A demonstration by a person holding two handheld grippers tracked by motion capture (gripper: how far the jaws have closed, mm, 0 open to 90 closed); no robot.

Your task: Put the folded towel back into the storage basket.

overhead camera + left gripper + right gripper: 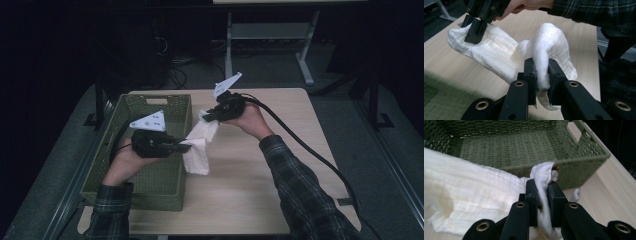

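A white cloth (199, 145) hangs above the wooden table (260, 180), stretched between both grippers beside the green woven basket (150, 185). My left gripper (186, 144) is shut on the near corner of the cloth (541, 75), over the basket's right rim. My right gripper (206, 117) is shut on the far corner of the cloth (543, 195), just past the basket's right wall. In the left gripper view my right gripper (475, 32) pinches the cloth's far end. The rest of the cloth sags toward the tabletop.
The basket (524, 147) is empty inside and takes up the table's left side. A black cable (310, 150) trails from my right gripper across the table's right half. A grey desk frame (270, 35) stands beyond the table.
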